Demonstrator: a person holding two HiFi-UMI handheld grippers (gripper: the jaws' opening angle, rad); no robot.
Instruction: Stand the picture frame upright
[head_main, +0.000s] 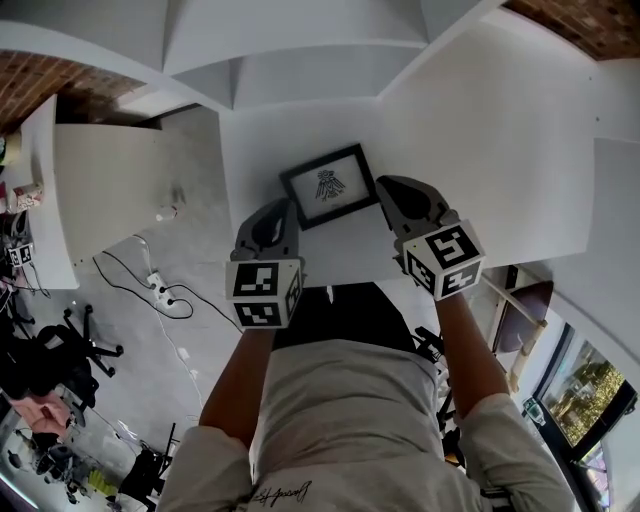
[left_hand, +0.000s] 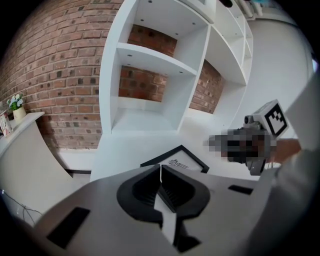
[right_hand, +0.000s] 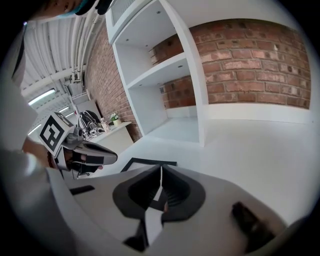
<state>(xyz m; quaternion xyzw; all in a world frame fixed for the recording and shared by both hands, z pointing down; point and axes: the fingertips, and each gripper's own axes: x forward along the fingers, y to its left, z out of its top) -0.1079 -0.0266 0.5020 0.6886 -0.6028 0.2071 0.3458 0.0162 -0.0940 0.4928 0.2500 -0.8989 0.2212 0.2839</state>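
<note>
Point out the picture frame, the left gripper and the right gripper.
picture frame (head_main: 330, 187), head view, on its white print.
left gripper (left_hand: 160, 169), left gripper view, where its closed fingers meet.
right gripper (right_hand: 161, 170), right gripper view, where its closed fingers meet.

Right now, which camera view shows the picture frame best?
The head view: it shows nearly the whole picture frame, lying flat, from above. Both gripper views show only part of it beyond their jaws.

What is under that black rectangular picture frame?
Only the white tabletop: the black rectangular picture frame lies flat on it, face up. Its back and any stand are hidden beneath it.
</note>
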